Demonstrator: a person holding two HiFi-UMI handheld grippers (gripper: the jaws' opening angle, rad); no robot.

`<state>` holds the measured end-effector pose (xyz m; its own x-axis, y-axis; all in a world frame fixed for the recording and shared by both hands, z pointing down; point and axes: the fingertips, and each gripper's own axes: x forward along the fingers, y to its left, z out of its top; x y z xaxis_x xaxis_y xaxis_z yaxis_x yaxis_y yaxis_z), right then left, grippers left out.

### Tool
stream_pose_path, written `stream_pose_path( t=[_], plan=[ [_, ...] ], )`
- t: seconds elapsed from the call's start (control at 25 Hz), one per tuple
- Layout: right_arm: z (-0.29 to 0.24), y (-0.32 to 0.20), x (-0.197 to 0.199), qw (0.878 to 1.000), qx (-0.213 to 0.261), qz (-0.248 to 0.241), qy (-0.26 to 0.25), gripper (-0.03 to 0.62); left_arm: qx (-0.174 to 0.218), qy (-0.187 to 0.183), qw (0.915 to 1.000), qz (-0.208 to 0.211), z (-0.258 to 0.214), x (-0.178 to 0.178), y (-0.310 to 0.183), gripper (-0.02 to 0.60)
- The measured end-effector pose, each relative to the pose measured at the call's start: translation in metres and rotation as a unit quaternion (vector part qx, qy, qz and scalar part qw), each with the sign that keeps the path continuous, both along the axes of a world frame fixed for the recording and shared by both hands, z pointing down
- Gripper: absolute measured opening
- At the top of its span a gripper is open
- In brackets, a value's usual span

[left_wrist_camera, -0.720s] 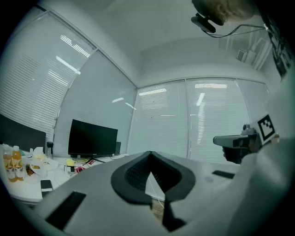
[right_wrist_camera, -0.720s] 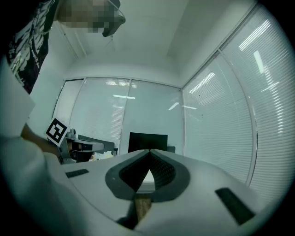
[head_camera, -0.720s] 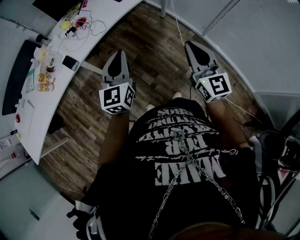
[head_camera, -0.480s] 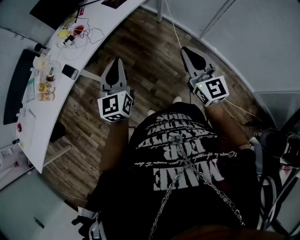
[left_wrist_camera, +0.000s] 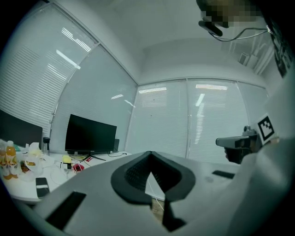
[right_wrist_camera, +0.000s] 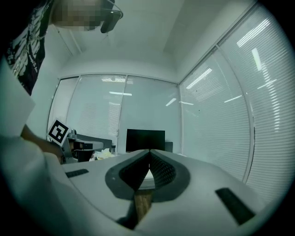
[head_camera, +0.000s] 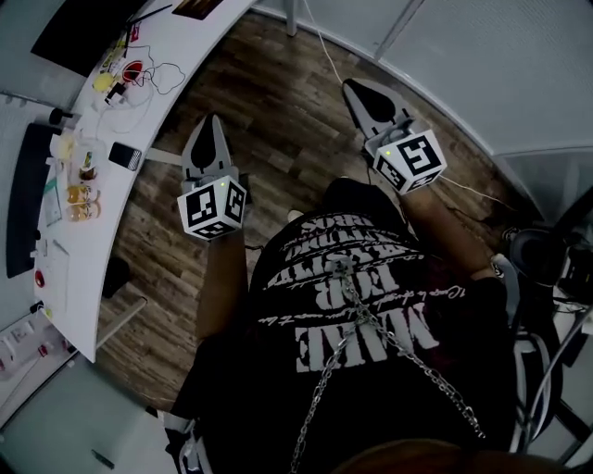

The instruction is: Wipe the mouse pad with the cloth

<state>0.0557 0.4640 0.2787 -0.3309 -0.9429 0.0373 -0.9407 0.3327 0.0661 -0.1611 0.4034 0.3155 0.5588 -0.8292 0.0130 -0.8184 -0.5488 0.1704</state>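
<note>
Bottles (head_camera: 80, 198) of orange liquid on desk (head_camera: 198, 43); left gripper (head_camera: 210, 128), right gripper (head_camera: 358, 89) closed empty.

A white curved desk (head_camera: 79, 278) stands at the left, on a wooden plank floor (head_camera: 278, 102). On the desk there are a long dark pad (head_camera: 23, 199) at its left edge, orange bottles (head_camera: 79, 199), a dark phone (head_camera: 123, 155), thin cables (head_camera: 148, 79), and a monitor (head_camera: 79, 28) at the far end
</note>
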Motion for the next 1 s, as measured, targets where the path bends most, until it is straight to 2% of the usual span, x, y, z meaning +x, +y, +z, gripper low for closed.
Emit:
stream_pose_path(
  t=[0.28,0.56,0.68,1.0],
  plan=[
    [0.011,-0.012,0.026,1.0,-0.014,0.013,0.003,0.0,-0.012,0.001,0.9999,-0.007,0.015,0.009,-0.019,0.006],
    [0.019,-0.056,0.059,1.0,-0.007,0.016,0.003,0.0,-0.019,-0.009,0.9997,-0.009,0.026,0.034,-0.056,0.006],
    [0.022,-0.072,0.084,1.0,-0.011,0.017,-0.001,0.0,-0.033,-0.006,0.9994,-0.01,0.029,0.056,-0.071,0.006],
    [0.015,-0.13,0.155,1.0,-0.013,0.016,-0.016,0.0,-0.032,-0.018,0.9993,0.0,0.02,0.128,-0.135,0.006]
  ],
)
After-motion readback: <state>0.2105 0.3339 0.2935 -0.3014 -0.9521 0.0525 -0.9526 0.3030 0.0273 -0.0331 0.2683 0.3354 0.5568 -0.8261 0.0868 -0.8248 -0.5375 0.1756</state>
